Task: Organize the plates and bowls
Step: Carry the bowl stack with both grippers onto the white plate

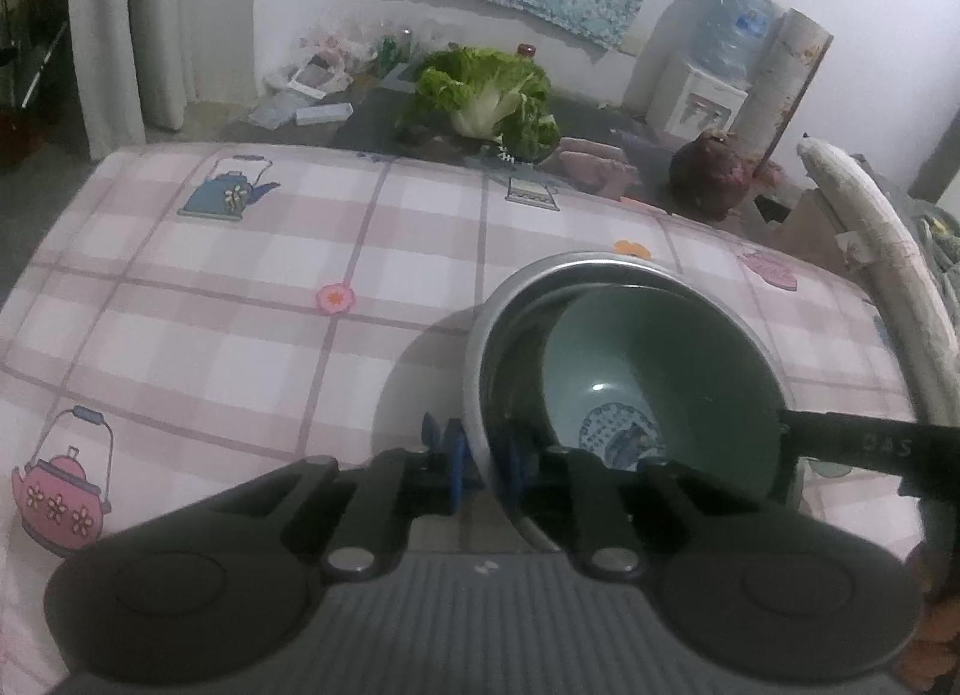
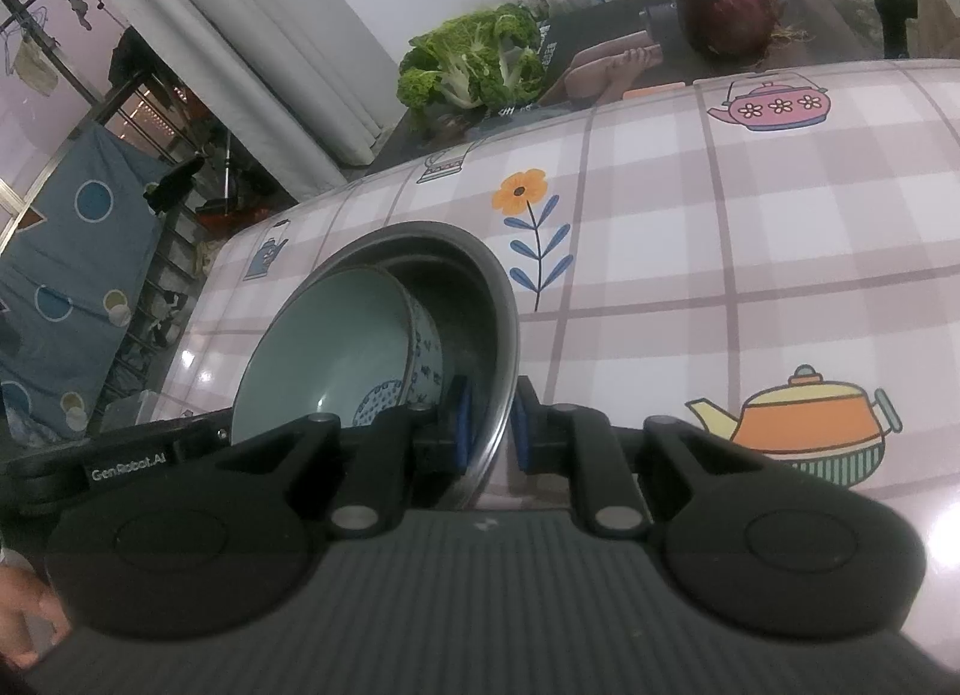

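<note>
A metal bowl (image 1: pixel 480 353) sits on the pink checked tablecloth (image 1: pixel 240 275) with a pale green ceramic bowl (image 1: pixel 660 371) tilted inside it. My left gripper (image 1: pixel 483 458) has its blue-padded fingers on either side of the metal bowl's near rim, shut on it. In the right wrist view the metal bowl (image 2: pixel 492 299) holds the green bowl (image 2: pixel 336 347), whose outside has a blue pattern. My right gripper (image 2: pixel 492 425) straddles the opposite rim, shut on it. The right gripper's black body (image 1: pixel 852 443) shows at the bowl's right in the left wrist view.
Beyond the table's far edge lie a head of lettuce (image 1: pixel 486 89), a dark red cabbage (image 1: pixel 711 173), bottles and a water dispenser (image 1: pixel 702 95). A white curved chair back (image 1: pixel 888 275) stands at the right. Curtains (image 2: pixel 252 35) hang at the left.
</note>
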{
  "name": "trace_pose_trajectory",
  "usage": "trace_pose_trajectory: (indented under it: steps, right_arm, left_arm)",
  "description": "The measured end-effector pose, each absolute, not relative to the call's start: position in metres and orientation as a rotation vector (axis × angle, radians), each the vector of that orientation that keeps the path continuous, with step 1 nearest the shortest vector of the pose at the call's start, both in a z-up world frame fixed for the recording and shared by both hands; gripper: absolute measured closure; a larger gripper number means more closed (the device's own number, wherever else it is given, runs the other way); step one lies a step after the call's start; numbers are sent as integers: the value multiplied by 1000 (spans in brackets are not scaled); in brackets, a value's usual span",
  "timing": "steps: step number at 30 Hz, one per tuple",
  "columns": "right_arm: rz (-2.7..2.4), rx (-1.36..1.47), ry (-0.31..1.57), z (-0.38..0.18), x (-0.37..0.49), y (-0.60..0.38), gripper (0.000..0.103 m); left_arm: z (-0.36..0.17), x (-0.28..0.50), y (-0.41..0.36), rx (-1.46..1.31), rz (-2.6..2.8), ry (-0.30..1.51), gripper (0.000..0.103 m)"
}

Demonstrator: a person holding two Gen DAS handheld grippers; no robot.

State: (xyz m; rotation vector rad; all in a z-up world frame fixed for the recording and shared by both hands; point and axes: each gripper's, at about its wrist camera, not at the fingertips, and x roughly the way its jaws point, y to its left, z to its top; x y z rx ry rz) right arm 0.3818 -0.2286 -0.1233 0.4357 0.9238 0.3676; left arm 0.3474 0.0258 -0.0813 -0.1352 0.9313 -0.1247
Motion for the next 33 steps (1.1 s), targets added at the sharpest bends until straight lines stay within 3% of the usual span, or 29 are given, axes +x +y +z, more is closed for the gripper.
trace_pose_trajectory:
  steps: [33]
  right_arm:
    - [356, 449, 903, -124, 381, -230, 91]
  left_arm:
    - [-79, 340, 10, -54, -68, 906, 88]
